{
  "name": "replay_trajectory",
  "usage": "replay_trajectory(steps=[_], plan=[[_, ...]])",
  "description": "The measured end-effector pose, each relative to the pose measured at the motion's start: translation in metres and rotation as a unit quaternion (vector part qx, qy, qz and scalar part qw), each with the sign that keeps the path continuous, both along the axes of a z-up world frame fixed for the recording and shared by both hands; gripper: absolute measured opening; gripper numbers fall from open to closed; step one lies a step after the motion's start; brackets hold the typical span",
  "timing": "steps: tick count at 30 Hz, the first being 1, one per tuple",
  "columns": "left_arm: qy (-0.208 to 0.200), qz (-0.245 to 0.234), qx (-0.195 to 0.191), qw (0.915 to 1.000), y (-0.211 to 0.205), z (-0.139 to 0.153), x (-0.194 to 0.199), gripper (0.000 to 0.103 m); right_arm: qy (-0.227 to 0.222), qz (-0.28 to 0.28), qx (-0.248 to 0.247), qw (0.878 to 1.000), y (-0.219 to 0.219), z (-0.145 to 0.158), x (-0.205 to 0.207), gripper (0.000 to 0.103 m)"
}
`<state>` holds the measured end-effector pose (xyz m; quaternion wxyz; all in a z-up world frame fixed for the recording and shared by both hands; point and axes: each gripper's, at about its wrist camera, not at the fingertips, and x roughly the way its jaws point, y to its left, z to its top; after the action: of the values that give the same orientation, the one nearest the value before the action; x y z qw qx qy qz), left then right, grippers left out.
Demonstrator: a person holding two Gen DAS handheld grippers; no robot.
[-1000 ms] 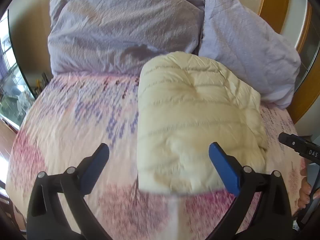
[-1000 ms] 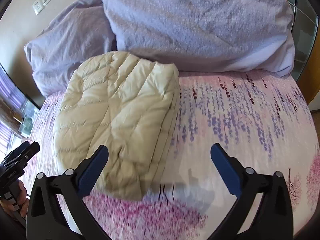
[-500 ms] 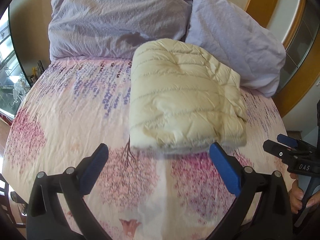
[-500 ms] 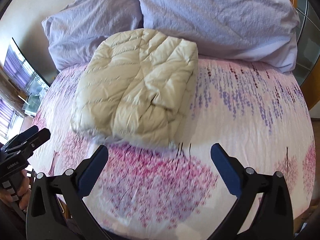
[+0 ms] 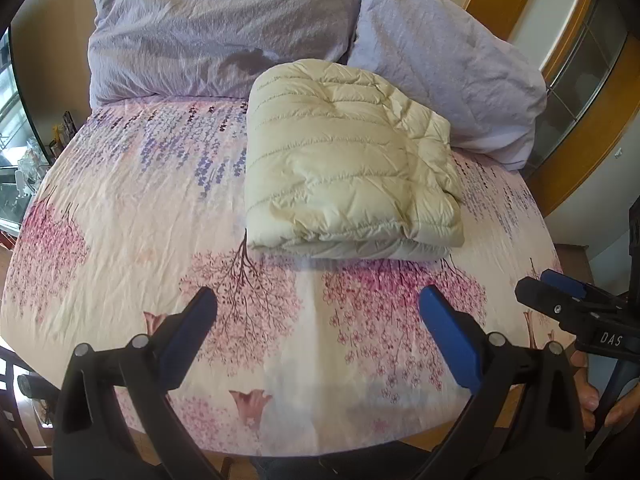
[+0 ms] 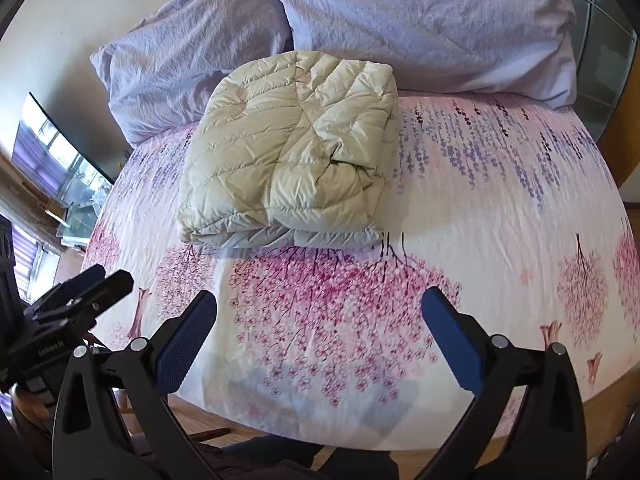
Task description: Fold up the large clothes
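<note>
A cream quilted puffer jacket (image 5: 344,160) lies folded into a thick rectangle on the bed, near the pillows. It also shows in the right wrist view (image 6: 292,156). My left gripper (image 5: 318,312) is open and empty, held above the bed's near edge, well short of the jacket. My right gripper (image 6: 319,312) is open and empty too, also back from the jacket. The right gripper shows at the right edge of the left wrist view (image 5: 576,312). The left gripper shows at the left edge of the right wrist view (image 6: 76,300).
The bed has a floral pink and purple sheet (image 5: 120,208). Two lilac pillows (image 5: 208,28) (image 5: 444,76) lean at the head behind the jacket. A wooden frame (image 5: 576,152) stands at the right. A window and shelf clutter (image 6: 52,168) are at the left.
Both grippers have pulled back from the jacket toward the bed's near edge. The folded jacket stays in place and looks smaller and farther away.
</note>
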<state>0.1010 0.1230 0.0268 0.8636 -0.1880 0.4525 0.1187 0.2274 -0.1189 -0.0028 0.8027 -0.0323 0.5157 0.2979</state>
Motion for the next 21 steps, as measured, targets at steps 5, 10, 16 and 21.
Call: replay_trajectory(steps=[5, 10, 16, 21], plan=[[-0.009, 0.0, -0.008, 0.9999, -0.002, 0.001, -0.007, 0.101, -0.001, -0.009, 0.001, 1.0, -0.001, -0.001, -0.009, 0.102], [-0.011, -0.003, -0.013, 0.9998, -0.006, -0.001, -0.009, 0.101, 0.006, -0.01, 0.003, 1.0, -0.002, -0.005, -0.015, 0.102], [-0.01, -0.006, -0.021, 0.9997, -0.007, -0.005, -0.01, 0.101, 0.005, -0.01, 0.011, 1.0, -0.001, -0.005, -0.015, 0.102], [-0.013, -0.001, -0.027, 0.9995, -0.004, -0.005, -0.012, 0.101, 0.006, -0.005, 0.014, 1.0, 0.003, -0.005, -0.016, 0.102]])
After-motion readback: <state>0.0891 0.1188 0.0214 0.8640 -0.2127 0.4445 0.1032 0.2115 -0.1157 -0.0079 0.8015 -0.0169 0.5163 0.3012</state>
